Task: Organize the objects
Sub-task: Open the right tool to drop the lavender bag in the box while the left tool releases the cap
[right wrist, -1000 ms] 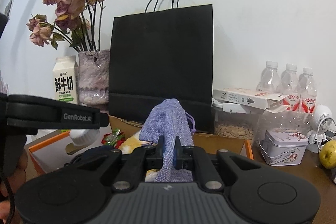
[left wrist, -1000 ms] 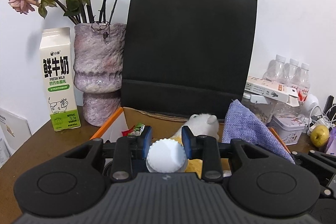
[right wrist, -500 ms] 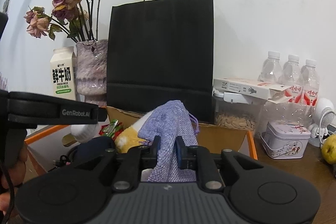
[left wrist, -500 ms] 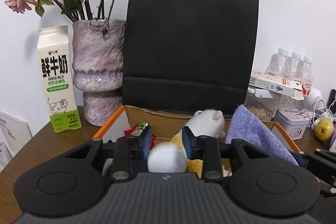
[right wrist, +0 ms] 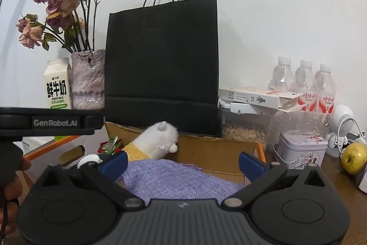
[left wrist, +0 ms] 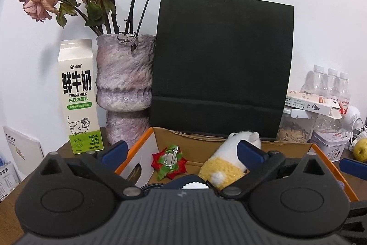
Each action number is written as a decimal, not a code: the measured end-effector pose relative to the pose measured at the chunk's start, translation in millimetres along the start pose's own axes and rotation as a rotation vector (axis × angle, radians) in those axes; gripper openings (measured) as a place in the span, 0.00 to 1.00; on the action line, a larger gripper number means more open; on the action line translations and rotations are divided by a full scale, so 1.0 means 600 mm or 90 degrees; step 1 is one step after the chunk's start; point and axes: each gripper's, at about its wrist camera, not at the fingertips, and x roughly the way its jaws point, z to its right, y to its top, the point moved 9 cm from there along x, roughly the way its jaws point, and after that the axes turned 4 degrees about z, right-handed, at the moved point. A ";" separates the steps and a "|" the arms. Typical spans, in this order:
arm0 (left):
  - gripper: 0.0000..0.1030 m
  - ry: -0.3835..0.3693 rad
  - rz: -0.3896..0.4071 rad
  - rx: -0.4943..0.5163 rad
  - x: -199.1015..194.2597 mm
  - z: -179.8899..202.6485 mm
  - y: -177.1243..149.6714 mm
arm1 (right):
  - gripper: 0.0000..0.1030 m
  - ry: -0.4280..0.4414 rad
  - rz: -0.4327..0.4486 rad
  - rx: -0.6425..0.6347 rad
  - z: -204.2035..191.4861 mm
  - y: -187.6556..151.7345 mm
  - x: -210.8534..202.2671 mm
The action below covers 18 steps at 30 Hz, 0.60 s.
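Both grippers, left (left wrist: 182,152) and right (right wrist: 182,163), are hanging wide open, holding nothing; the pouch (right wrist: 179,178), cap (left wrist: 195,185) and plush (left wrist: 226,164) are lying in the box (left wrist: 195,141), so packing is looking mostly done

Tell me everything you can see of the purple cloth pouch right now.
The purple cloth pouch is a lavender, coarse-woven fabric bag, lying flat and slack inside the cardboard box. A thin drawstring trails from its far edge. The plush toy lies just behind it and seems to touch it. The right hand-held gripper is open above it, fingers spread to either side, not gripping it. Its near end is hidden by the gripper body.
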 end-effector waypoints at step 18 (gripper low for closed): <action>1.00 -0.036 0.042 -0.014 -0.054 -0.021 0.007 | 1.00 -0.009 -0.005 0.025 0.007 -0.004 -0.030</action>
